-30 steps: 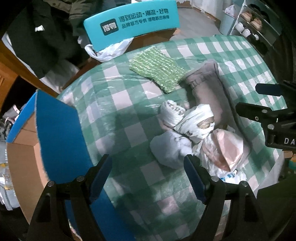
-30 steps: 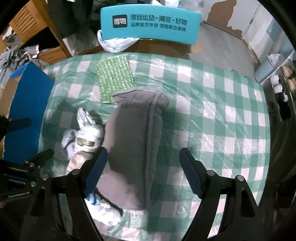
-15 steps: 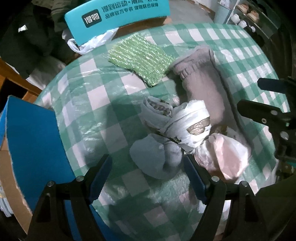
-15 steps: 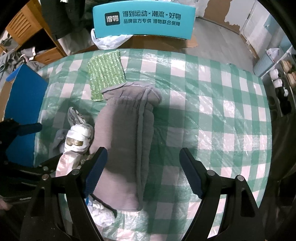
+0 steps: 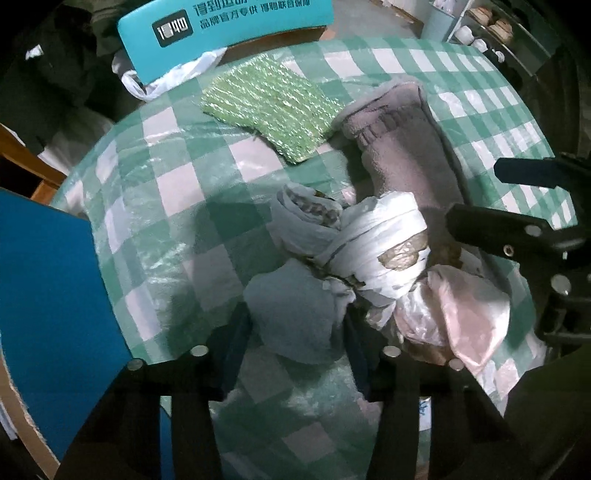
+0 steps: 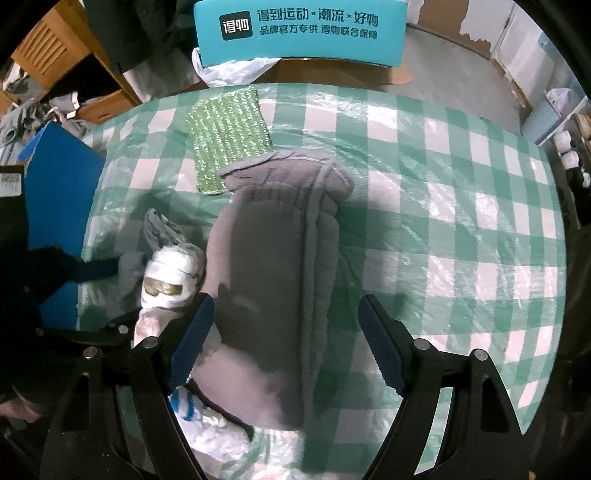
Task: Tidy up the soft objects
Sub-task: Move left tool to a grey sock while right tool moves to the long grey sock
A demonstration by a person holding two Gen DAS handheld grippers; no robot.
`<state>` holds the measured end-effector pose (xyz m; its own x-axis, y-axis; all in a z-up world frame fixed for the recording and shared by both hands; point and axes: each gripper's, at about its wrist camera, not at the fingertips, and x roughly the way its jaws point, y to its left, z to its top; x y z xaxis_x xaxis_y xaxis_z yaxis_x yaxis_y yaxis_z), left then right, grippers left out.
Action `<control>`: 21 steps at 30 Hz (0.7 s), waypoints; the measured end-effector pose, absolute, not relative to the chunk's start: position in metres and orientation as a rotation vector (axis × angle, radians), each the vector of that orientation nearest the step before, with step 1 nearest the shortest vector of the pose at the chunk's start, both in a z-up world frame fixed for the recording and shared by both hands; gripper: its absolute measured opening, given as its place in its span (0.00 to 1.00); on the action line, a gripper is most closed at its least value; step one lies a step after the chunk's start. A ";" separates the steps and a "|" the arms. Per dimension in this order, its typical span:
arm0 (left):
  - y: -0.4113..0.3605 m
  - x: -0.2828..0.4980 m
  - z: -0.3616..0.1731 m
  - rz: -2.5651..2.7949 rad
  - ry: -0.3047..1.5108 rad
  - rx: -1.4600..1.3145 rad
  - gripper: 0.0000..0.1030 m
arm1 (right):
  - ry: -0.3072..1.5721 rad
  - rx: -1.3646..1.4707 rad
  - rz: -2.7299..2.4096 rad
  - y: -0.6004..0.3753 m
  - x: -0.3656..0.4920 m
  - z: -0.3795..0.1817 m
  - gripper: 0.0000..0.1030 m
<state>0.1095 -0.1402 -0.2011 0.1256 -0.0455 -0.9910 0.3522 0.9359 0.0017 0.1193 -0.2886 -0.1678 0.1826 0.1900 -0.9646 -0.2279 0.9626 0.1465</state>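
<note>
A heap of soft things lies on the green-checked table [image 6: 461,221]. It holds a pale grey cloth bundle [image 5: 295,314], a white rolled bundle [image 5: 376,240] and a pink item in clear plastic [image 5: 469,317]. My left gripper [image 5: 295,328] points straight down over the heap. Its jaws are closing, and both pads touch the sides of the pale grey bundle. My right gripper [image 6: 284,306] hangs open above a long grey-mauve fleece piece [image 6: 273,258], not touching it. A sparkly green cloth [image 6: 229,136] lies flat beyond the fleece.
A cardboard box with a blue flap [image 5: 44,295] stands at the table's left edge. A teal printed box [image 6: 299,29] and a white plastic bag [image 6: 232,70] sit behind the table. Wooden furniture with dark clothes is at the far left; shelves stand at the right.
My left gripper has sunk onto the heap, and its jaws have narrowed from wide open to hug the pale grey bundle. The right gripper has stayed put and open.
</note>
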 end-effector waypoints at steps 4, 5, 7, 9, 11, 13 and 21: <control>-0.132 0.106 -0.195 -0.284 1.407 0.268 0.38 | 1.351 -0.026 0.298 -0.283 0.125 -0.171 0.82; -0.130 0.106 -0.195 -0.275 1.401 0.278 0.37 | 1.353 -0.026 0.296 -0.282 0.126 -0.172 0.82; -0.125 0.104 -0.193 -0.258 1.399 0.289 0.37 | 1.356 -0.034 0.289 -0.280 0.129 -0.175 0.82; -0.120 0.106 -0.191 -0.245 1.400 0.286 0.37 | 1.360 -0.039 0.283 -0.277 0.132 -0.179 0.82; -0.115 0.108 -0.190 -0.231 1.396 0.285 0.38 | 1.367 -0.044 0.275 -0.276 0.133 -0.183 0.82; -0.109 0.110 -0.190 -0.227 1.399 0.272 0.38 | 1.370 -0.051 0.270 -0.274 0.136 -0.186 0.82; -0.112 0.114 -0.199 -0.228 1.412 0.289 0.62 | 1.388 -0.069 0.256 -0.268 0.144 -0.197 0.82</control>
